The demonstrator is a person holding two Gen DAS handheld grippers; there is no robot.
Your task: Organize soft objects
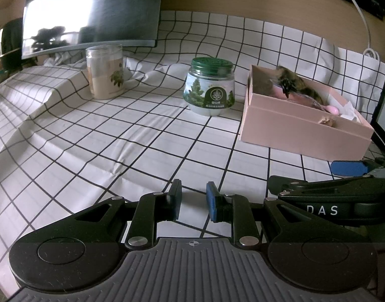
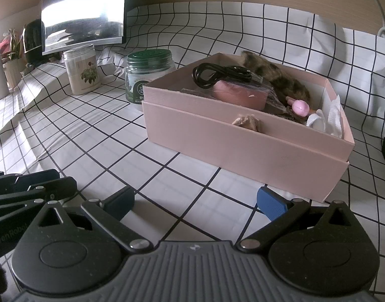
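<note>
Nothing is being gripped: the left tool (image 1: 193, 201) is being held nearly closed and empty, the right tool (image 2: 195, 202) spread wide, both low over the desk (image 1: 117, 138). The soft things, a furry toy (image 2: 275, 75) among them, are lying in the pink box (image 2: 243, 146). Sorting seems nearly finished; any next move would call for reaching into the box.

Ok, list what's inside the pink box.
In the pink box: a coiled black cable, a brown furry piece, a pink block, a pink ball-shaped item, white tissue and a tan scrap. Whatever lies beneath them is covered.
</note>
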